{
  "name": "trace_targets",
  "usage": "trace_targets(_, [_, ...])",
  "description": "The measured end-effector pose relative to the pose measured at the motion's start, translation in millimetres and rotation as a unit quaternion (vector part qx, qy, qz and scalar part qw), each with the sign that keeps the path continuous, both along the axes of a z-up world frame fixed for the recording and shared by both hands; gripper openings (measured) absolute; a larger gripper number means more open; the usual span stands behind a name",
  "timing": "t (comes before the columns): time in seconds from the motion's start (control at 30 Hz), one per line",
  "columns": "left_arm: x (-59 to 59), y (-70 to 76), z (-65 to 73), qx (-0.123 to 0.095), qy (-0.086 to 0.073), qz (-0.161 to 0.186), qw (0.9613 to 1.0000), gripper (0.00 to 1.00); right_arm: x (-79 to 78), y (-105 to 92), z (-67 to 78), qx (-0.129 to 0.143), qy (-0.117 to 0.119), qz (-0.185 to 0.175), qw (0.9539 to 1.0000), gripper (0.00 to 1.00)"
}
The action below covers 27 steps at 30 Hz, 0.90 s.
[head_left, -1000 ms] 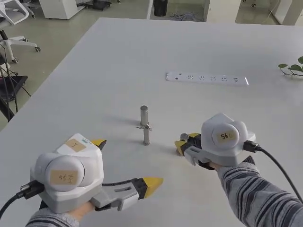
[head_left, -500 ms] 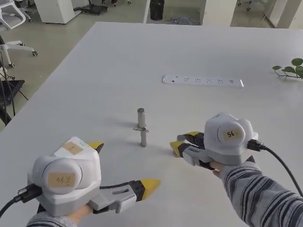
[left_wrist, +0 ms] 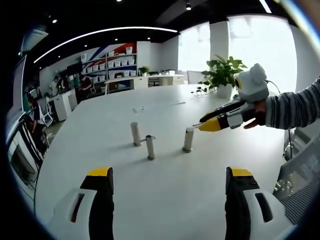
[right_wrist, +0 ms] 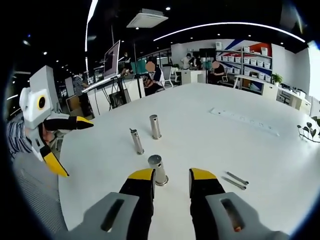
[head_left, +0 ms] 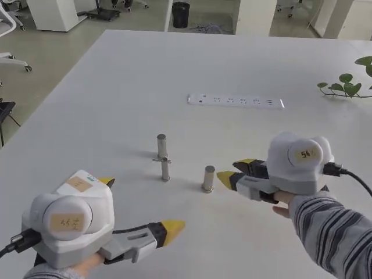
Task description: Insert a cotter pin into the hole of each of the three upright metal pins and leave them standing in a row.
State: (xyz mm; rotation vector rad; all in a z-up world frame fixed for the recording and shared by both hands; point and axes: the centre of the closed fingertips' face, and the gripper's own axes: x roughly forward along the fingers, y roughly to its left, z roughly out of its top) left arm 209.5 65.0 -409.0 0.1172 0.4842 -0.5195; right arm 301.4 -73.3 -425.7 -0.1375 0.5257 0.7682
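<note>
Three metal pins stand upright on the white table (head_left: 116, 87): a far pin (head_left: 161, 145), a middle pin (head_left: 165, 168) with a cotter pin (head_left: 158, 158) through its top, and a nearer pin (head_left: 208, 178) off to the right. My right gripper (head_left: 232, 168) is open, with its yellow tips just right of the nearer pin and not touching it. In the right gripper view that pin (right_wrist: 158, 169) stands just beyond the parted jaws (right_wrist: 171, 174). My left gripper (head_left: 139, 203) is wide open at the near left, holding nothing. Two loose cotter pins (right_wrist: 234, 180) lie on the table.
A white power strip (head_left: 235, 101) lies farther back on the table. Plant leaves (head_left: 343, 84) reach in at the far right edge. The table's left edge drops to an office floor with chairs.
My right gripper has let go of the third pin and drawn back to the right, leaving it standing. The head camera has shifted; the left gripper has held its place.
</note>
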Motion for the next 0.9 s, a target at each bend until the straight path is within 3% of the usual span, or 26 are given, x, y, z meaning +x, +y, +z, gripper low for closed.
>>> trace_targets(0.23, [0.9,3.2,-0.6,0.009,-0.001,0.003,0.9999,0.90,9.6,-25.9,-8.6,-0.056,0.014,0.008,0.9983,0.21])
trace_targets(0.37, [0.3,4.9,-3.3,0.010,0.003,0.007,0.9999,0.89,14.1,-38.8,-14.6,-0.095,0.033,0.022,0.9947,0.20])
trace_targets(0.57, [-2.8,2.7,-6.1,0.006,0.009,0.006,0.9999,0.88,27.0,-49.1,-17.6,-0.117,0.040,0.030,0.9919,0.19])
trace_targets(0.8, [-0.9,2.2,-6.3,0.017,0.003,0.002,0.9999,0.87,36.2,-59.3,-27.7,-0.168,0.049,0.059,0.9829,0.19])
trace_targets(0.9, [-0.4,2.3,-6.4,0.016,0.003,0.003,0.9999,0.87,39.9,-65.4,-32.2,-0.194,0.053,0.074,0.9768,0.19])
